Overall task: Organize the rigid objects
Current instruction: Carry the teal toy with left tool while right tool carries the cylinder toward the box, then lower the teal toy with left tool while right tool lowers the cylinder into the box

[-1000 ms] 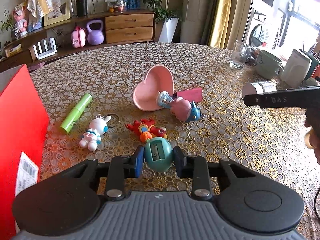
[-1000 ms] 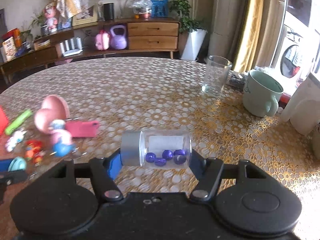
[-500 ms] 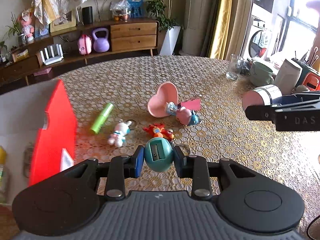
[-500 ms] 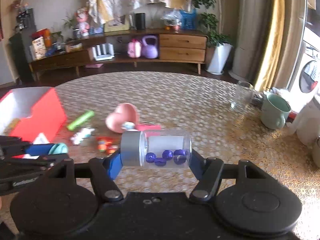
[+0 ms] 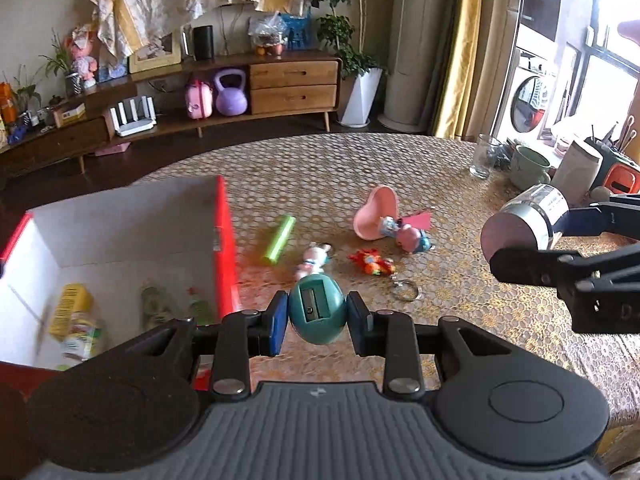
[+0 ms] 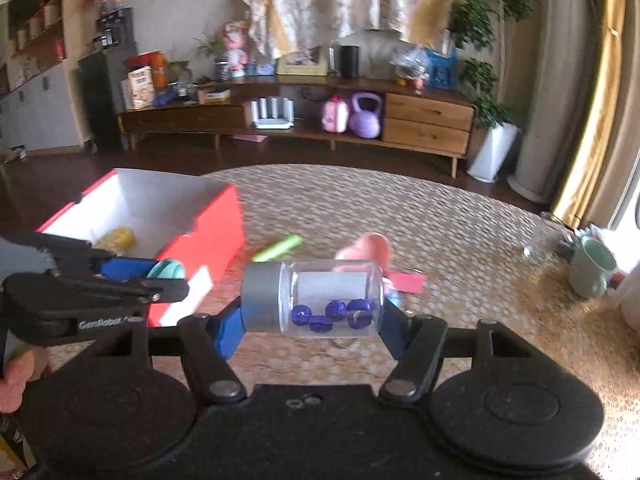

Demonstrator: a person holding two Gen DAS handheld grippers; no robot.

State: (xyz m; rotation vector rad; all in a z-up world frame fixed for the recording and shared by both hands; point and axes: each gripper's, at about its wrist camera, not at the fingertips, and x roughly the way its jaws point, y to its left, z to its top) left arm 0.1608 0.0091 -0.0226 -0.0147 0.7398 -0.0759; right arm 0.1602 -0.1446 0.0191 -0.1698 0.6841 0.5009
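My left gripper [image 5: 317, 320] is shut on a teal egg-shaped pencil sharpener [image 5: 316, 309], held above the table beside the open red box [image 5: 224, 240]. My right gripper [image 6: 312, 312] is shut on a clear jar with a grey lid and blue marbles [image 6: 316, 298], held in the air to the right; the jar also shows in the left wrist view [image 5: 524, 224]. On the table lie a green tube [image 5: 279, 239], a white bunny figure [image 5: 314, 260], a red toy [image 5: 372, 262], a pink heart dish [image 5: 374, 212] and a pig figure [image 5: 412, 236].
The red box [image 6: 200, 224] holds a yellow packet [image 5: 72, 308] and other small items. A key ring [image 5: 405, 290] lies near the red toy. A glass [image 5: 484, 158], a green mug [image 5: 528, 168] and a white jug [image 5: 576, 172] stand at the table's far right.
Both grippers have risen and swung left with their objects still held. The red box's open inside has come into view at the left, and the table toys look farther away.
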